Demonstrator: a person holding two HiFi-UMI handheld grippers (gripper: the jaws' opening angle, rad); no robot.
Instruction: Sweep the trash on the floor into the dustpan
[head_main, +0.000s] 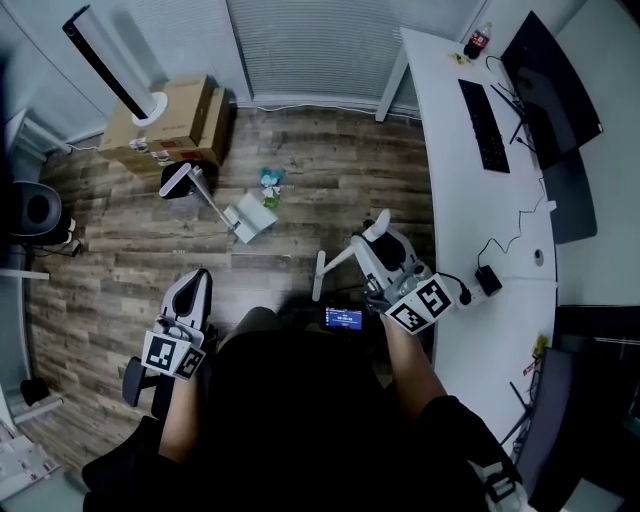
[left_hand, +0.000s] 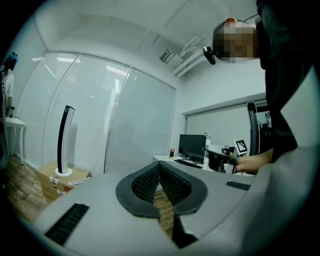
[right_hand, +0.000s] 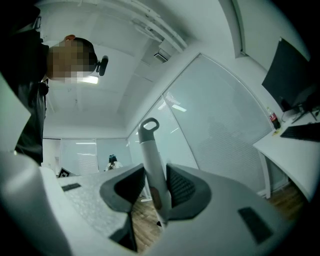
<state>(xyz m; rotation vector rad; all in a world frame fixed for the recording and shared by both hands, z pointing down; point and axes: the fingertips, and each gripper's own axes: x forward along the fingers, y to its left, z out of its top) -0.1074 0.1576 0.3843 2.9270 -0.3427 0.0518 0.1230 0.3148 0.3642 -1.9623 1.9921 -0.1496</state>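
trash: small heap on floor, pieces too small to id.
broom handle: lower end hidden behind right gripper body.
bottle: label too small to read.
floor: part nr bottom edge covered by person's dark torso.
distant figure: tiny, no detail.

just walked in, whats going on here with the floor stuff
A person holds a gripper in each hand. The right gripper is shut on a white plastic handle with a loop end, probably a broom's. The left gripper is shut and empty. A long-handled white dustpan lies on the wooden floor near green and white scraps of trash, not yet swept in.
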